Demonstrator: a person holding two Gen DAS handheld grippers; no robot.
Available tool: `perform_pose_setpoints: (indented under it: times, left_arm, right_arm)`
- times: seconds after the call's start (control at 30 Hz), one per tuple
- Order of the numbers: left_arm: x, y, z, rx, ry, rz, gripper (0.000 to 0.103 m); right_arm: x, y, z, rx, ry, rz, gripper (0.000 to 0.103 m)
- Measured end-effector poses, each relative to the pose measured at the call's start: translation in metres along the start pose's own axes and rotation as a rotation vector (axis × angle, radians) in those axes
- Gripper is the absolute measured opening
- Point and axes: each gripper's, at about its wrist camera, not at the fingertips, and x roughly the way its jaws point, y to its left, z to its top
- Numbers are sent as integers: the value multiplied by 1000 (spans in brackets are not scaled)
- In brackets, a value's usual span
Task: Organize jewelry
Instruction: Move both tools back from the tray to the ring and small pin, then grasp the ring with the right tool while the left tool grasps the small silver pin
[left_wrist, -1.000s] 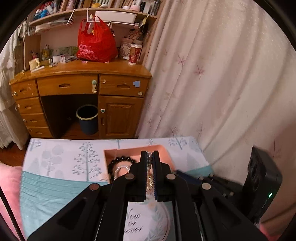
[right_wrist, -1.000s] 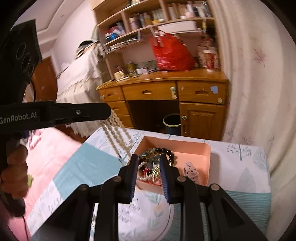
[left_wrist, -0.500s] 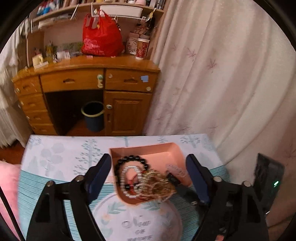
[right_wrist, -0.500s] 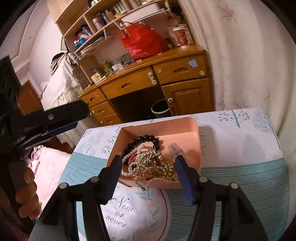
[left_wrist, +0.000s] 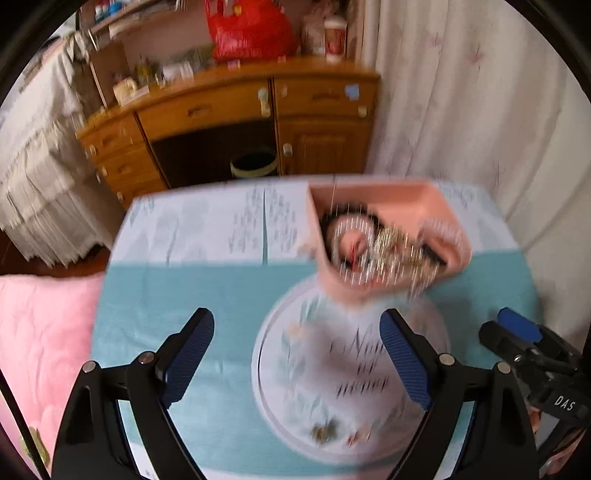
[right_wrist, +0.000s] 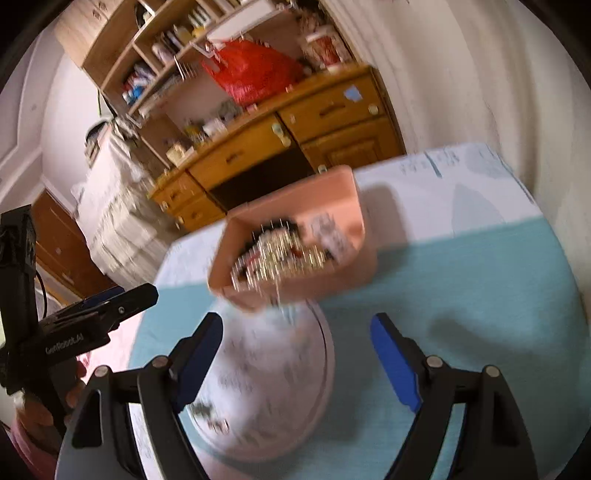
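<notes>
The left gripper (left_wrist: 295, 350) and the right gripper (right_wrist: 295, 354) hang with jaws spread wide and still opening, nothing between the pads. Both hover above a round white printed patch (left_wrist: 332, 387) on the teal cloth (left_wrist: 166, 302). Just beyond it sits the pink tray (right_wrist: 332, 192), heaped with tangled jewelry (right_wrist: 280, 251), blurred.

Ahead of you the pink tray (left_wrist: 373, 199), heaped with jewelry (left_wrist: 380, 247), blocks the far side. The teal surface (left_wrist: 177, 295) to its left lies bare. A curtain (left_wrist: 461, 110) closes the right.
</notes>
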Motion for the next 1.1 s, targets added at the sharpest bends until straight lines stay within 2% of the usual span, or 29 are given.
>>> perform_pose_setpoints:
  times: [0.13,0.23,0.37,0.53,0.63,0.9,0.97,1.03,1.07,1.1]
  left_arm:
    - [10,10,-30,28,58,-31,90]
    - [18,9,-50,107,133,-42,90]
    - [18,3,-71,220,142,-81,90]
    - [19,-1,-83,358,124,-85,90]
    - [26,1,-83,403,129,-87,90]
    - [41,11,-85,406,149,-220,90]
    - [43,10,-84,408,154,-255,85]
    - [44,8,-85,411,154,-265,70]
    - [45,7,-85,413,152,-260,69]
    - [44,6,-86,422,141,-260,64]
  right_arm:
    - [-6,8,-35,-10,22,-55,83]
    - [-12,22,-68,-15,10,-70,83]
    - [-17,48,-105,-37,-12,-77,83]
    - [-9,85,-125,-167,-8,-158,83]
    - [-3,104,-133,-267,-24,-250,83]
    - [17,128,-146,-395,-9,-381,83]
    - [23,133,-148,-404,0,-405,83]
    - [28,137,-149,-407,1,-415,82]
    - [31,139,-149,-407,1,-418,82]
    - [32,141,-149,-407,2,-421,82]
